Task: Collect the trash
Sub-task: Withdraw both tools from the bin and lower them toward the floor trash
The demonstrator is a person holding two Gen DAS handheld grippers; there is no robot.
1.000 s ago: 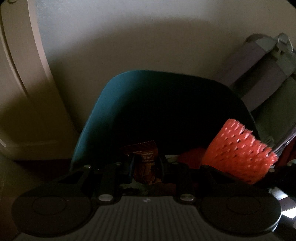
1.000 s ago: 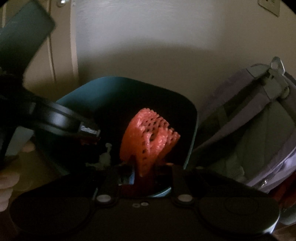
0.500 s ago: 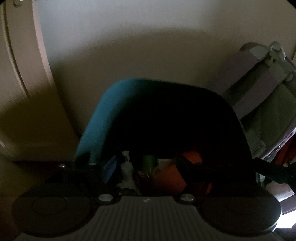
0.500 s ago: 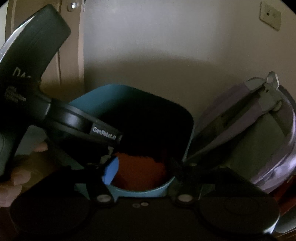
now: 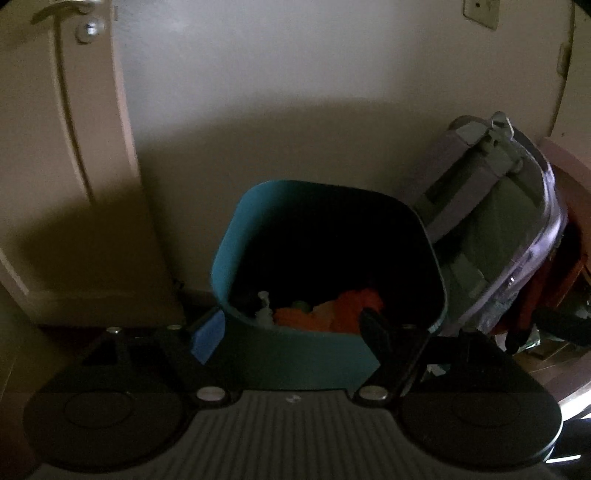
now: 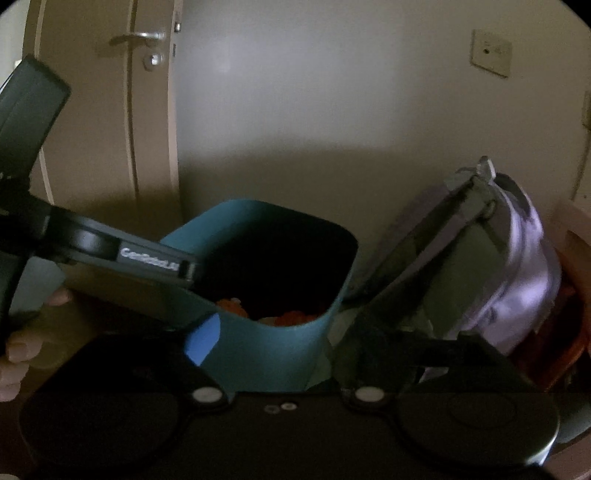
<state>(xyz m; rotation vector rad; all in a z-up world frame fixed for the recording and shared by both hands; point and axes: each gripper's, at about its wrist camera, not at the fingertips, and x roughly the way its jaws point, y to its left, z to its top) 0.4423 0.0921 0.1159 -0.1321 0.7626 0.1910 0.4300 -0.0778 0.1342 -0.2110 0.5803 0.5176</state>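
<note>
Room: dim corner, pale wall (image 5: 295,110), door (image 6: 103,129) at 10 o'clock.
Bin: teal trash bin (image 5: 236,236) at centre, against the wall.
Trash: orange netting (image 5: 332,314) lies inside the bin.
Backpack: grey-lilac backpack (image 5: 498,221) at 3 o'clock, touching the bin.
Left gripper (image 5: 291,332): jaws just opened, wide, nothing between them.
Right gripper (image 6: 273,350): jaws just opened, wide, empty.

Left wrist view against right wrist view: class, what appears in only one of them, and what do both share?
Only the left wrist view shows the pale scrap among the bin's contents. Only the right wrist view shows the left gripper from the side and the person's hand holding it. Both share the teal bin, the orange trash inside it, the grey backpack, the door handle and the wall socket.
</note>
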